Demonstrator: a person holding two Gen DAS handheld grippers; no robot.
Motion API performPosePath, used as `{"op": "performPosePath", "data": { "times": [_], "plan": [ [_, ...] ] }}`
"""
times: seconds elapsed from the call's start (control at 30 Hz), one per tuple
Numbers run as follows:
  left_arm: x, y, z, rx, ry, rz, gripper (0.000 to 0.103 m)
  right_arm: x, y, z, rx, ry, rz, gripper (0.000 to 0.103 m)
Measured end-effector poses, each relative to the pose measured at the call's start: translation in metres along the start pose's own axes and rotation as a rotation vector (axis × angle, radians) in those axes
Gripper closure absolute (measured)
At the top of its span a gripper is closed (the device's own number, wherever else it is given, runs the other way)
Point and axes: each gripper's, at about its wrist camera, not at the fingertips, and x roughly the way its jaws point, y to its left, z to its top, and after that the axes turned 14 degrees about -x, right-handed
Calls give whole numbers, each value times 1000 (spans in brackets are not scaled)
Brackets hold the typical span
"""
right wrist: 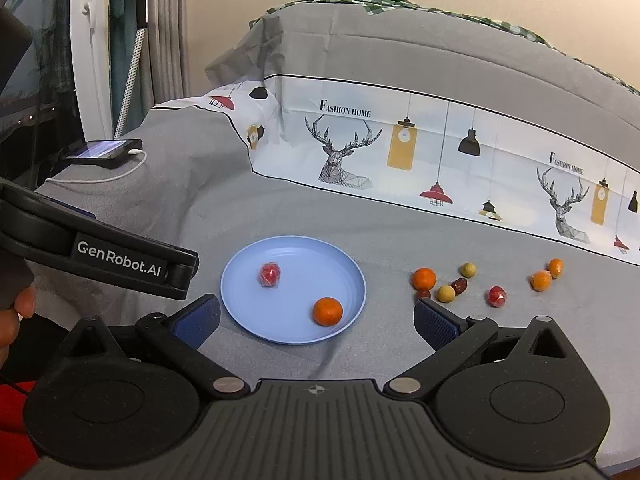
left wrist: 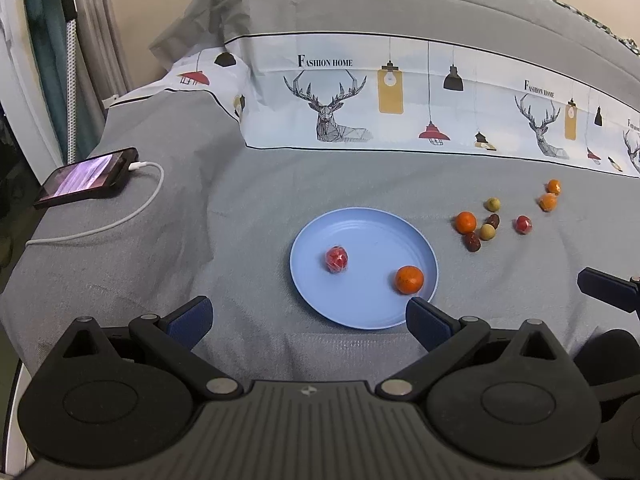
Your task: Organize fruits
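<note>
A hand gripping the left gripper's body, marked "GenRobot.AI", is seen only in the right wrist view; only a dark tip of the right gripper is seen at the left view's right edge. Both the left gripper and the right gripper are held wide open and empty above the grey bed. A blue plate just ahead of the fingers carries a mandarin and a red wrapped fruit. Loose fruits are scattered to its right. "FASHION HOME" is printed on the bedding band. A charging phone lies far left.
</note>
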Motion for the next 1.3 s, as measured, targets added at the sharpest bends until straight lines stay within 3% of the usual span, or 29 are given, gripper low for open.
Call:
{"op": "performPosePath", "data": {
  "times": [0.87,1.3],
  "plan": [
    [19,-6,1,17,62,33,0,21,-7,-6,61,48,13,1],
    [59,-52,16,48,173,3,0,44,-58,-40,225,110,-94,1]
  ]
}}
